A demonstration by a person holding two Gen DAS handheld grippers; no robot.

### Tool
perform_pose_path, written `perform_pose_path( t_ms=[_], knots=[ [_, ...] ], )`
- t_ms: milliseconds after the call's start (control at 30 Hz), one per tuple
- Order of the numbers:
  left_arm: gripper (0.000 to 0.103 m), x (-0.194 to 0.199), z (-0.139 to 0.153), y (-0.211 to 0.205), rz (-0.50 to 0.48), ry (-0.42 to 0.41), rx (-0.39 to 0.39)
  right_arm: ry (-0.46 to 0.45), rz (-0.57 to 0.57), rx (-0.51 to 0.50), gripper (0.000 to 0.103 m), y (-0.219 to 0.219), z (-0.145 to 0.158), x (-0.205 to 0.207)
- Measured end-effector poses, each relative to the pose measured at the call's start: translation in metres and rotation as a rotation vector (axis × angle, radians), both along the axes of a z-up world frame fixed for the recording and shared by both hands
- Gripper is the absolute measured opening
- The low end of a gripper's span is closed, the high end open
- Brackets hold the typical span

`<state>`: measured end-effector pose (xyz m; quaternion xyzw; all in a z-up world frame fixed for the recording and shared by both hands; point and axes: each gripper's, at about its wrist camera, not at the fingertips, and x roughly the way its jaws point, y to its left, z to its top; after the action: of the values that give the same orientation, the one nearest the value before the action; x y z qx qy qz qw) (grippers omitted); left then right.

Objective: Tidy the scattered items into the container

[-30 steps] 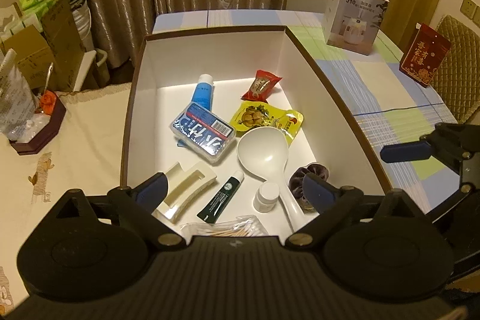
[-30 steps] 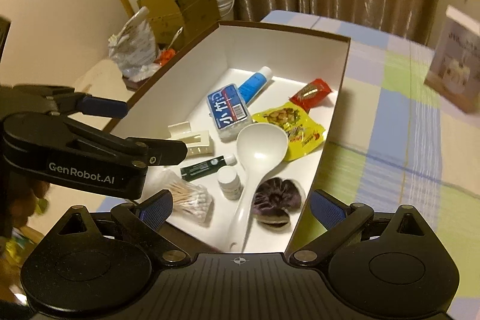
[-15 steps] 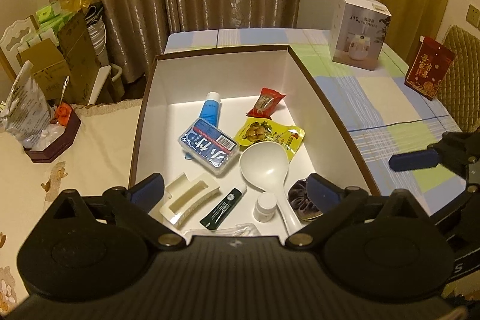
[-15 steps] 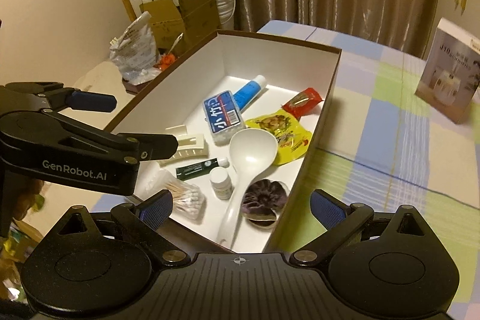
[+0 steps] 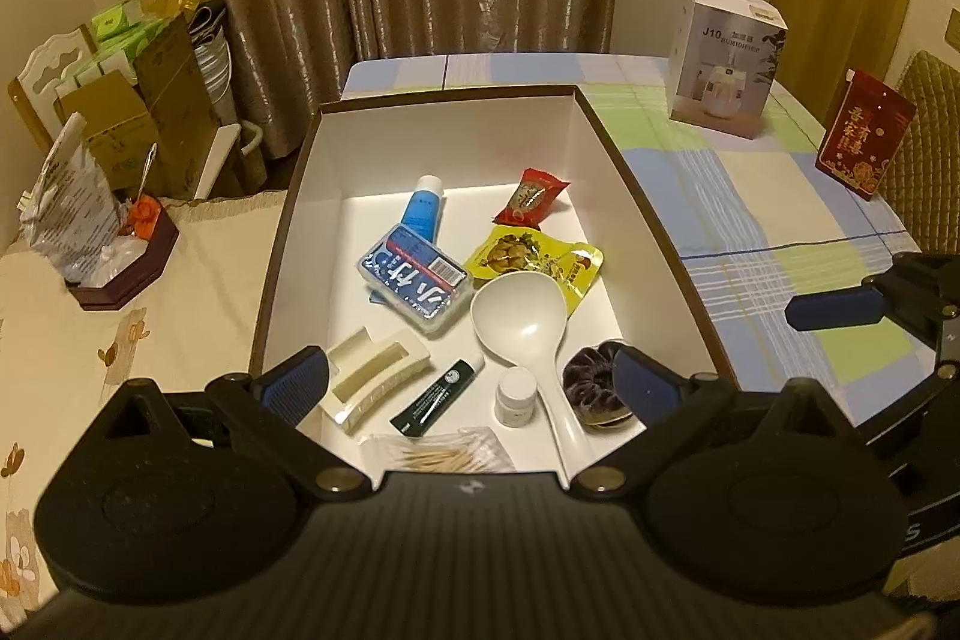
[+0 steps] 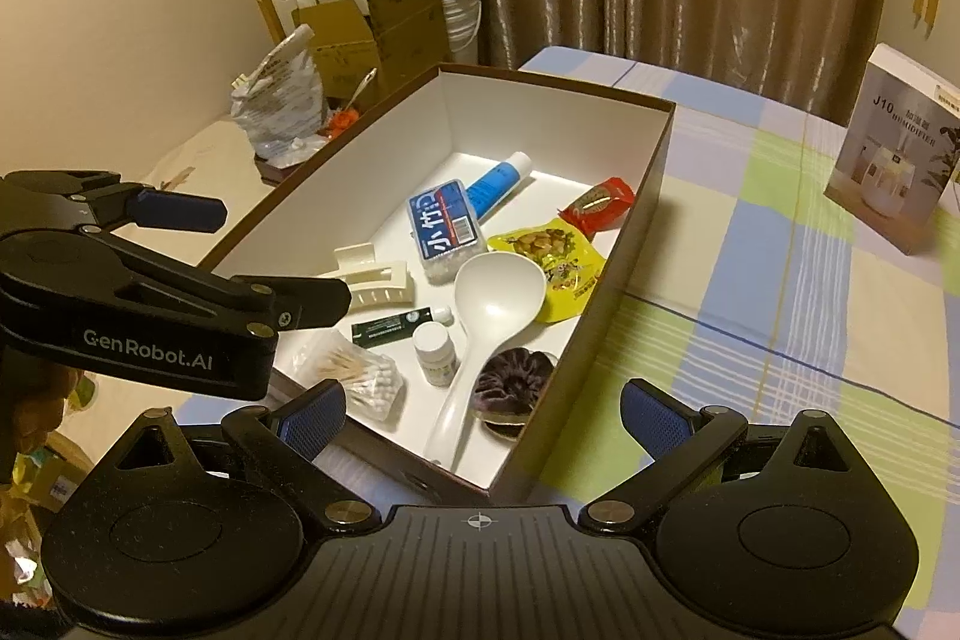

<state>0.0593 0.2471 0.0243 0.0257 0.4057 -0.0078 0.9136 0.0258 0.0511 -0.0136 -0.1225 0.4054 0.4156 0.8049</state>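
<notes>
Though boxed, ladle (image 5: 519, 310) handle nearward.

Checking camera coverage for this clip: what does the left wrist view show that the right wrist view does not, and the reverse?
Only the left wrist view shows the red envelope standing on the checked cloth and the quilted chair back.

Only the right wrist view shows the box's outer brown wall and the bag of cotton swabs in full.

Both show the white ladle, purple scrunchie, small white bottle and humidifier carton; both grippers are open and empty.
</notes>
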Motion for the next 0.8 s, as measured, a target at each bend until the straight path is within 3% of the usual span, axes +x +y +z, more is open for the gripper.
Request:
perform_pose_path(
  t_ms=[800],
  knots=[
    [0.1, -0.034, 0.008, -0.044, 0.111, 0.005, 0.044, -0.026, 0.084, 0.018, 0.103, -0.044, 0.008, -0.006]
  ],
)
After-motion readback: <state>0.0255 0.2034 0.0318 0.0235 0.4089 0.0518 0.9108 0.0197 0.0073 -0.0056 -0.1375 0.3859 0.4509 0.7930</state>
